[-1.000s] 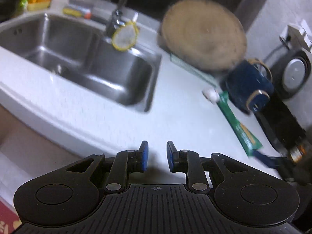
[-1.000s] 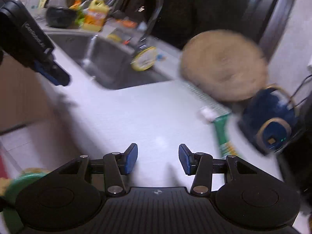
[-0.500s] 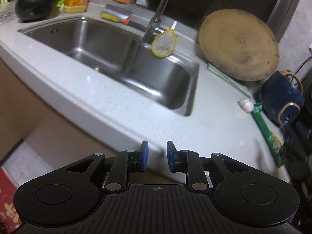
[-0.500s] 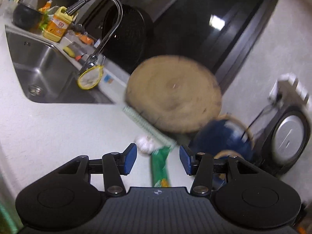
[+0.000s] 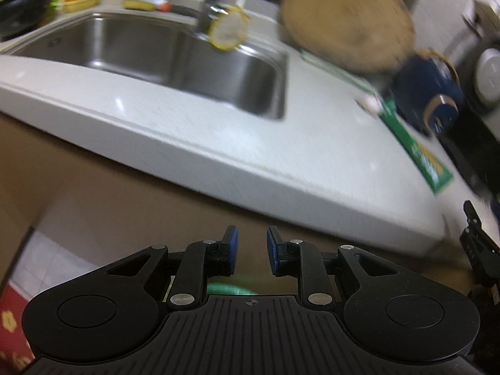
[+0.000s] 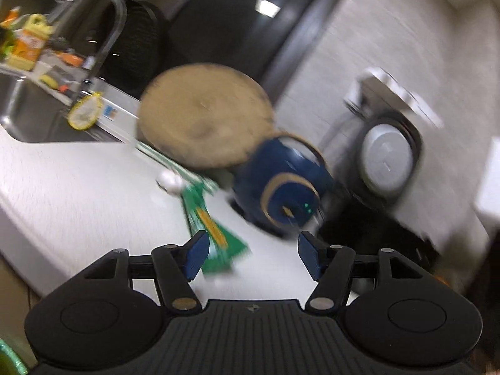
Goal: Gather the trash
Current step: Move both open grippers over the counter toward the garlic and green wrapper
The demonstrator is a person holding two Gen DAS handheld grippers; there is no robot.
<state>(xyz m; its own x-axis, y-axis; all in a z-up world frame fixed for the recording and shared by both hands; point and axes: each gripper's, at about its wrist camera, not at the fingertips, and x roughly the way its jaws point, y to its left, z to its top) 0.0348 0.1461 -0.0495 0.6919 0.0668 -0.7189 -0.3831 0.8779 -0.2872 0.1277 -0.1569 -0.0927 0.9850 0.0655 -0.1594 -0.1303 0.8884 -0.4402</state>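
Right gripper spread wide, nothing between the blue pads, poised low over the white countertop. Left gripper with pads narrowly parted, also empty, held off the counter's front edge, facing brown cabinet front.

Beyond, from big to small:
- Stainless sink at 11 o'clock of the left gripper, yellow-rimmed strainer hanging at the tap.
- Round wooden board leaning at the back, at 12 o'clock of the right gripper, slightly left.
- Dark blue gold-trimmed bag at 12 to 1 o'clock, touching the board's lower right edge.
- Green wrapper flat on the counter, near end just ahead of and partly behind the right gripper's left pad, at 11 o'clock; from the left gripper, well off at 2 o'clock.
- Small white crumpled scrap at the wrapper's far tip, around 11 o'clock.

All blurred by motion; wrapper print unreadable.
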